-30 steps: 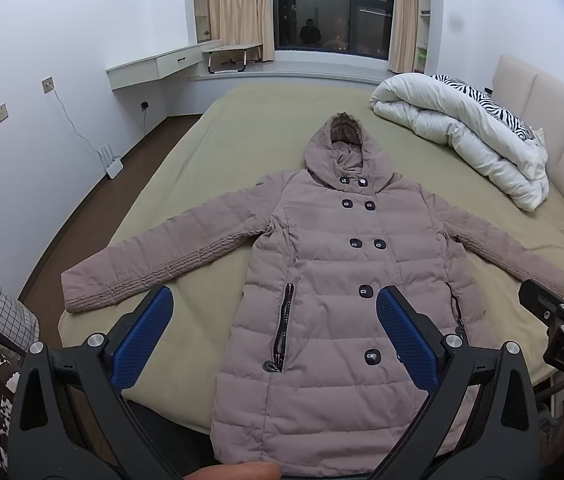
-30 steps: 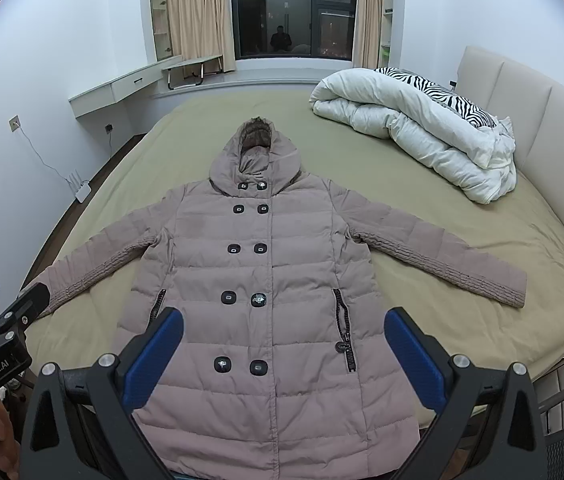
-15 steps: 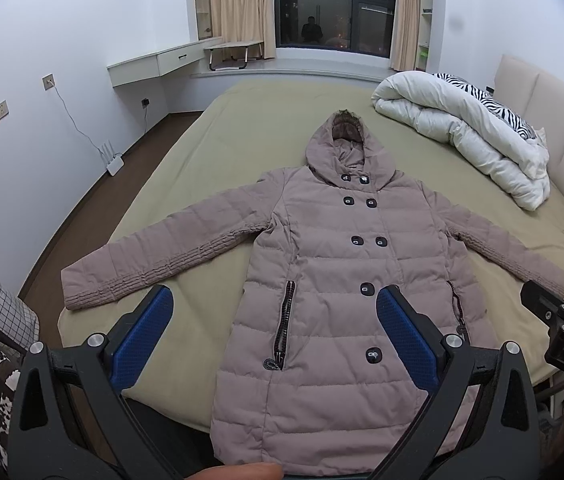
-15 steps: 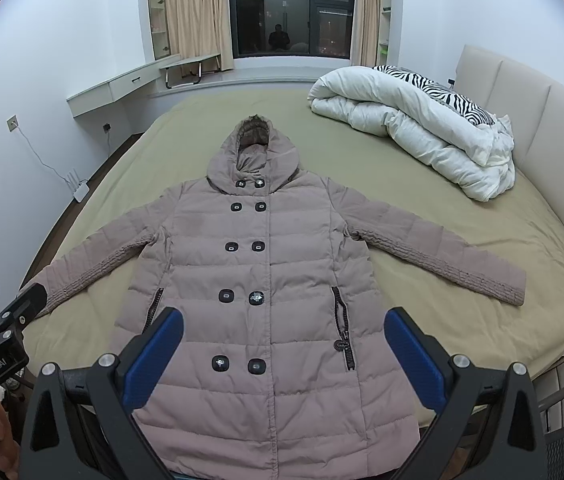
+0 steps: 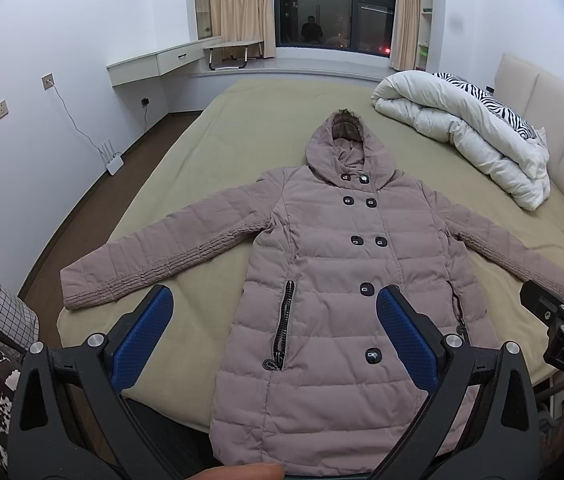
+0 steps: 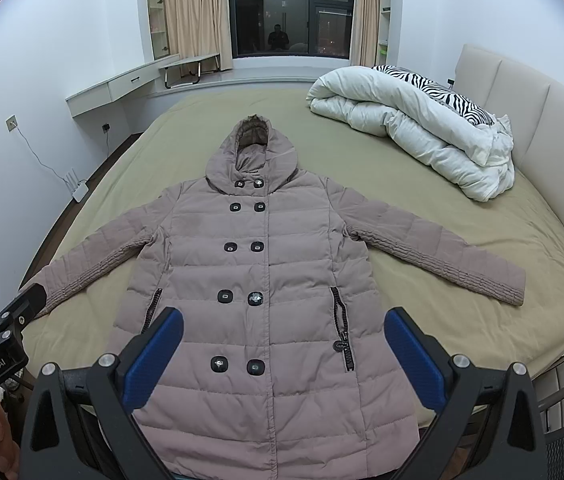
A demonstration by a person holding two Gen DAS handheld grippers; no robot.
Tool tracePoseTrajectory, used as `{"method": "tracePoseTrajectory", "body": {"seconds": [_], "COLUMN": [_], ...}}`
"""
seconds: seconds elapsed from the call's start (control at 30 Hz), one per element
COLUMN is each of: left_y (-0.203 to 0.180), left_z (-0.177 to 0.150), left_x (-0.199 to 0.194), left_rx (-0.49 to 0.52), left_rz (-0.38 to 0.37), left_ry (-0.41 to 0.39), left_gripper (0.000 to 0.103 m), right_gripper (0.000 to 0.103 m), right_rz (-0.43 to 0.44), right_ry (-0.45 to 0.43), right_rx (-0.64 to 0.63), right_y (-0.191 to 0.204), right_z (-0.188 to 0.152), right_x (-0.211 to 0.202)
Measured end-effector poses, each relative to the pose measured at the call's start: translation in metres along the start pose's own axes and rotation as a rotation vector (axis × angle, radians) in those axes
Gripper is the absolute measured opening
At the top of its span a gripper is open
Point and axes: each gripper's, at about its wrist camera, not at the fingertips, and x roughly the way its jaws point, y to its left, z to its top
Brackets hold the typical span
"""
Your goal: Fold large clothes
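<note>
The coat [image 5: 333,280], a mauve quilted hooded one w/ two rows of dark buttons, lies flat & face-up on the bed [image 5: 218,152], unfolded, both sleeves spread out to the sides, hood pointing toward the window [image 6: 289,8], hem at the bed's near edge. Its zip pockets sit either side of the button rows. Left hand-held gripper [image 5: 274,336] hangs above the coat's lower part, near the hem, blue pads wide apart, nothing btwn them, not touching the fabric. Right hand-held gripper [image 6: 282,352] is likewise over the coat's hem area, fingers spread apart & empty; each gripper shows at the edge of the other's view. Beyond the coat's right sleeve, a rolled white duvet [image 6: 413,128] w/ a zebra-print pillow [image 6: 437,88] on it rests by the padded headboard [image 6: 521,112]. Beyond the coat's left sleeve, off the bed, a white router [image 5: 112,160] stands on the floor by the wall, and a wall-hung desk [image 5: 154,64] sits further back near the curtains [image 5: 238,4].
</note>
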Motion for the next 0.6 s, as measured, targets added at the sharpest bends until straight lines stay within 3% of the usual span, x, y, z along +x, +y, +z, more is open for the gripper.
{"method": "tracePoseTrajectory", "body": {"seconds": [0.6], "left_y": [0.0003], "left_z": [0.0004], "left_x": [0.0001], "left_rx": [0.0], "left_rz": [-0.001], "left_ry": [0.003], "left_gripper": [0.103], "right_gripper": [0.103], "right_rz": [0.0], "right_ry": [0.003], "right_rx": [-0.001], "right_y": [0.0004], "right_z": [-0.0002], "right_x": [0.0017]}}
